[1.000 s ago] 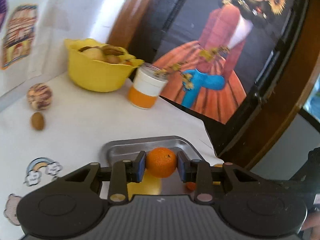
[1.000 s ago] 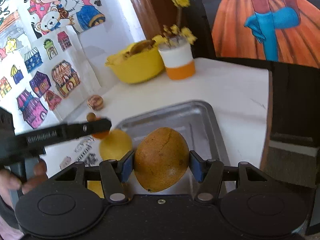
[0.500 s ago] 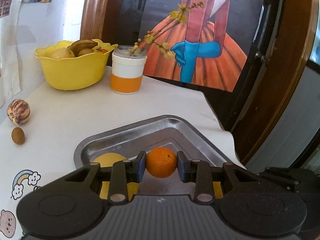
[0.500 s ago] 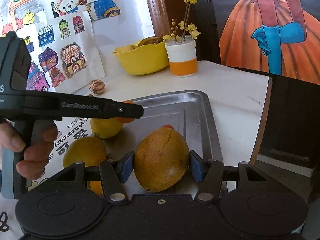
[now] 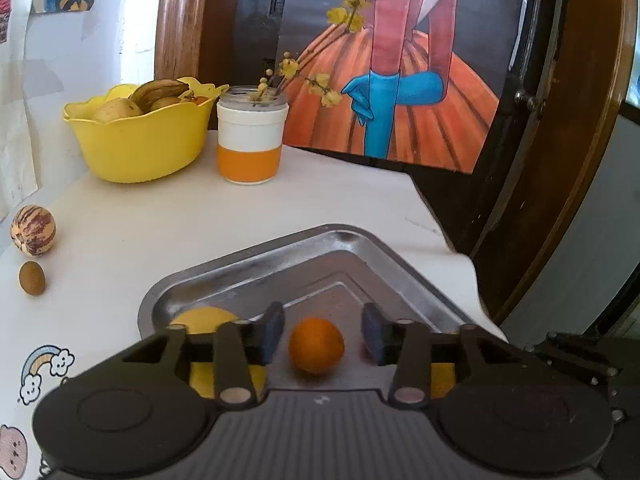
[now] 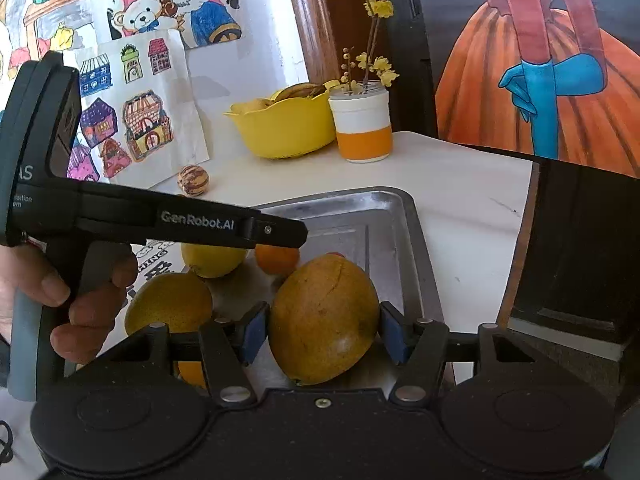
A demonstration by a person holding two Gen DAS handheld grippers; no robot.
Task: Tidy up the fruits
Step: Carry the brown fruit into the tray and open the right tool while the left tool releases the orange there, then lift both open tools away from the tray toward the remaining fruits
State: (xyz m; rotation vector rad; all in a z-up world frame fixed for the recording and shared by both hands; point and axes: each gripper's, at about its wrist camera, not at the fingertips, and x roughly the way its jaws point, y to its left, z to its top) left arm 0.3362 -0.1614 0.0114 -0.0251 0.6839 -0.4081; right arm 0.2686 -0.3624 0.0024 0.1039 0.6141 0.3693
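Observation:
A small orange (image 5: 316, 346) lies in the metal tray (image 5: 248, 264) between the fingers of my left gripper (image 5: 323, 336), which stands open with a gap on each side. In the right wrist view the left gripper's body (image 6: 160, 220) reaches over that orange (image 6: 278, 260). My right gripper (image 6: 323, 334) is shut on a large brownish-yellow mango (image 6: 324, 320) low over the tray's (image 6: 408, 240) near end. A lemon (image 6: 212, 258) and another yellow fruit (image 6: 168, 304) sit at the tray's left side.
A yellow bowl (image 5: 136, 144) of fruit and a white-and-orange jar (image 5: 250, 148) with flower twigs stand at the back. A striped round fruit (image 5: 33, 230) and a small brown fruit (image 5: 32, 277) lie on the white table, left. A hand (image 6: 80, 304) holds the left gripper.
My left gripper has opened and let go of the orange, which now rests in the tray. The right gripper still grips the mango and has barely moved.

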